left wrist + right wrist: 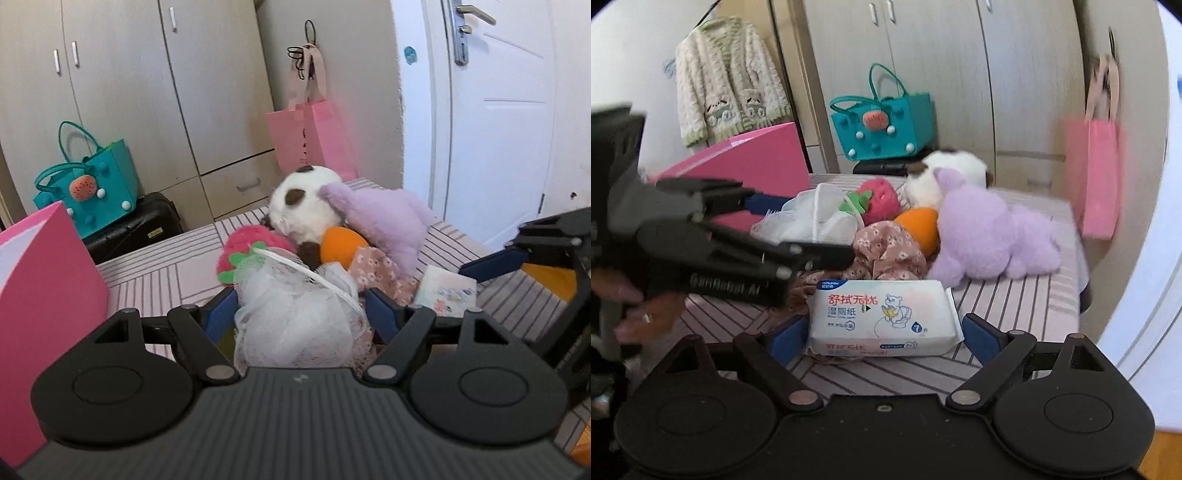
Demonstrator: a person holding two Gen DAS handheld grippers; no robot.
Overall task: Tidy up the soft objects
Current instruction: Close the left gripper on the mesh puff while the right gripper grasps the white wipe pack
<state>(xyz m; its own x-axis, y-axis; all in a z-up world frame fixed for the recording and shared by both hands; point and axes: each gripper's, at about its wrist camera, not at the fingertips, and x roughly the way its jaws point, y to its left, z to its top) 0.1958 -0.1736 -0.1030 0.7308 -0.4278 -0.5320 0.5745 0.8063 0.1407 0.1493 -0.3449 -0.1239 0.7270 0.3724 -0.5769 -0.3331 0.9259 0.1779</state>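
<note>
A heap of soft things lies on the striped bed: a panda plush (303,206), a purple plush (384,221), a red strawberry plush (251,247), an orange plush (341,245) and floral cloth (376,273). My left gripper (301,314) has its blue pads on both sides of a white mesh bath pouf (295,325) and grips it; it also shows in the right wrist view (812,221). My right gripper (882,332) is open, its fingers on either side of a white wet-wipes pack (882,317), apart from it.
A pink box (40,314) stands at the left of the bed. A teal bag (92,184) sits on a black case by the wardrobe. A pink paper bag (314,136) hangs by the white door (498,122). A cardigan (727,77) hangs at the left.
</note>
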